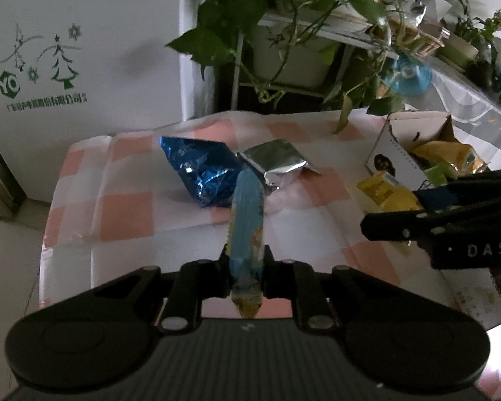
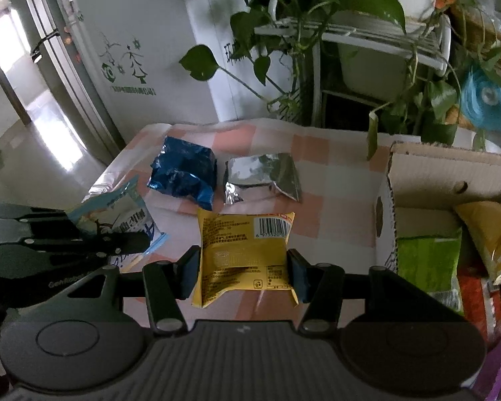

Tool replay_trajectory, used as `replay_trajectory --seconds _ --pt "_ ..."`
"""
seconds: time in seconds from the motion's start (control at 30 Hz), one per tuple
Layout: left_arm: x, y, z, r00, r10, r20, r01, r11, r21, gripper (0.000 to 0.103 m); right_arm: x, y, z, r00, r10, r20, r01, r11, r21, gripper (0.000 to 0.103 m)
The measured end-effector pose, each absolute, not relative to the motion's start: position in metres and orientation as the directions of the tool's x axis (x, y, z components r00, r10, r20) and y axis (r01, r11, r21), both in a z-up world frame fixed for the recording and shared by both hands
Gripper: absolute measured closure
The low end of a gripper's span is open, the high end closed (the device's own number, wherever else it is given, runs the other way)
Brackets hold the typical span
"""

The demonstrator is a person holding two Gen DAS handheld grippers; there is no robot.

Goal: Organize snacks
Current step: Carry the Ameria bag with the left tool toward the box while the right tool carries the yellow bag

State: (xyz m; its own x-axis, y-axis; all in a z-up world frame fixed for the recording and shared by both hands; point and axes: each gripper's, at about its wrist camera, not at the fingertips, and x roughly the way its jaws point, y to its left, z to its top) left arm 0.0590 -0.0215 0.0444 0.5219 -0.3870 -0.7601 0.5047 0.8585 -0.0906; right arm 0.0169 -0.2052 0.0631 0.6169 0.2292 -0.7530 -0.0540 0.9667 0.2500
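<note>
My left gripper [image 1: 245, 275] is shut on a light blue snack packet [image 1: 246, 230], held edge-on above the checked tablecloth [image 1: 123, 214]; it shows flat in the right wrist view [image 2: 123, 214]. My right gripper [image 2: 242, 272] is open, its fingers on either side of a yellow snack packet [image 2: 243, 254] lying on the cloth; the fingers do not press it. A dark blue foil packet [image 1: 202, 175] [image 2: 183, 172] and a silver foil packet [image 1: 274, 163] [image 2: 262, 177] lie further back on the cloth. The right gripper appears in the left wrist view [image 1: 417, 214].
An open cardboard box [image 2: 417, 180] [image 1: 397, 153] at the right holds green and yellow snack bags. Potted plants on a white rack [image 2: 350, 33] hang over the table's back edge. A white carton [image 1: 66, 50] stands at the back left.
</note>
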Motion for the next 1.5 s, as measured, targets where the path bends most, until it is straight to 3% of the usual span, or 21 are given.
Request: replay_trajectory --seconds 0.8,1.5 --pt "0.033 -0.065 0.086 0.579 -0.434 -0.690 0.547 0.835 -0.066 0.089 -0.002 -0.247 0.103 0.717 0.180 -0.673 -0.042 0.975 0.217 0.041" --pt "-0.024 -0.148 0.096 0.441 -0.640 -0.629 0.714 0.675 -0.187 0.089 -0.033 -0.350 0.124 0.791 0.058 -0.609 0.137 0.953 0.269 0.041"
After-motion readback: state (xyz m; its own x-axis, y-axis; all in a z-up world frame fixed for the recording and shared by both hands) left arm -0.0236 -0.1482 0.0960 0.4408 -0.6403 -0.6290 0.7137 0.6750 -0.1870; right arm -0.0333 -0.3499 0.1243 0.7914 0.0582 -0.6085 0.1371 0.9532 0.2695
